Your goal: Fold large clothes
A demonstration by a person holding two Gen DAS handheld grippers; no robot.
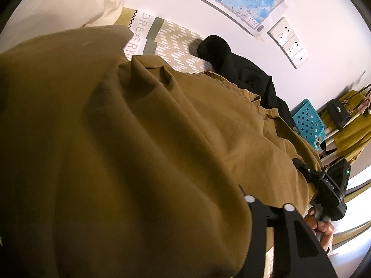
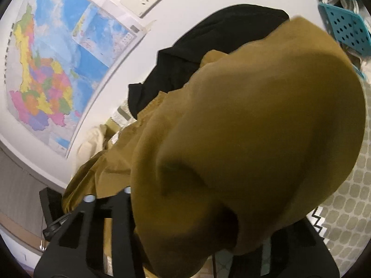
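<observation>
A large olive-brown garment (image 1: 143, 125) lies bunched on the bed and fills most of both views. In the left wrist view it drapes over my left gripper (image 1: 185, 199). Only one black finger (image 1: 308, 264) shows, and the cloth is gathered between the jaws. My right gripper (image 1: 301, 169) bites the garment's far edge, with a hand (image 1: 322, 229) on its handle. In the right wrist view the same garment (image 2: 255, 127) bulges over my right gripper (image 2: 185, 197). It hides the fingertips, and one finger (image 2: 76, 231) stands bare.
A black garment (image 1: 243, 74) lies beyond the brown one on the patterned bedspread (image 1: 176, 44), against the white wall. A cream pillow (image 1: 69, 7) sits at the bed's far left. A blue perforated crate (image 1: 306, 120) stands at the right. A map (image 2: 53, 69) hangs on the wall.
</observation>
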